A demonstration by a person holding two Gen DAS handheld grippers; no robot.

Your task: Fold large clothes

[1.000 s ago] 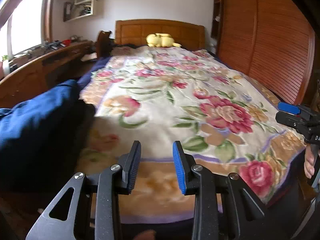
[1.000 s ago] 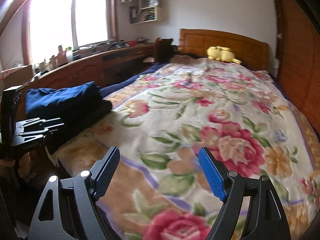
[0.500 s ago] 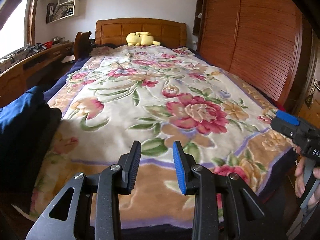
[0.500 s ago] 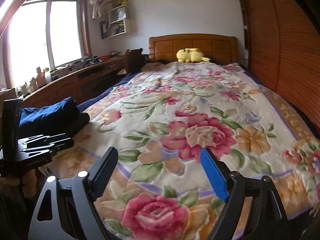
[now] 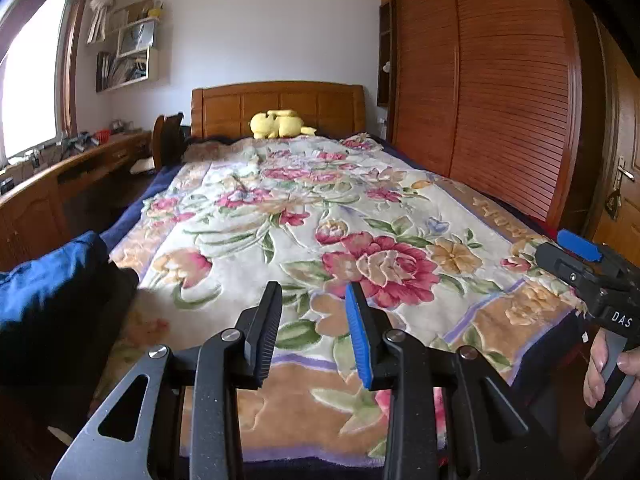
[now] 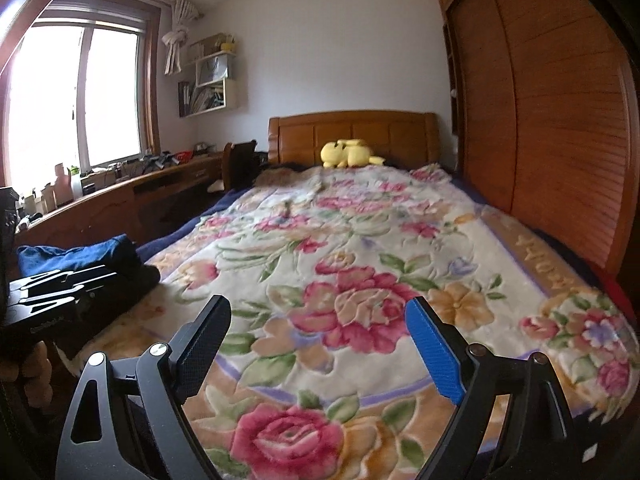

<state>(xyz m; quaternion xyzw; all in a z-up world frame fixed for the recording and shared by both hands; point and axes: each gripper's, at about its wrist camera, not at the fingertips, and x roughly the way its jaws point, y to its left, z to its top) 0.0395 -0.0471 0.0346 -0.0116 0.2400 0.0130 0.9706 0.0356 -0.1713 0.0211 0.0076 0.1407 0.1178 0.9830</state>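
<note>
A stack of folded dark clothes, a blue cotton garment on top of a black one (image 5: 52,292), sits at the left front corner of the bed. In the right wrist view the same pile (image 6: 92,264) lies beyond the left tool, on the side of the bed nearest the window.

The bed is covered by a cream plush blanket patterned with large pink roses, green leaves and an orange border (image 5: 320,220), spread flat from the foot to the carved wooden headboard (image 5: 280,106). A navy sheet edge (image 5: 136,208) shows under the blanket along the left side. A yellow plush toy (image 5: 278,124) rests against the headboard.

The left tool (image 5: 314,332) hovers above the foot of the bed, its two fingers a narrow gap apart, one black-padded and one blue-padded, with nothing between them. The right tool (image 6: 320,354) hovers above the same foot edge with its fingers spread wide and holding nothing. In the left wrist view, the right tool's black body marked "DAS" appears at the far right, held by a bare hand (image 5: 608,372).

A tall wardrobe with slatted reddish wooden doors (image 5: 500,100) stands along the right of the bed. A long wooden bench (image 6: 132,196) cluttered with small items runs under a bright window (image 6: 72,96) on the left, with white wall shelves (image 6: 208,80) above it.
</note>
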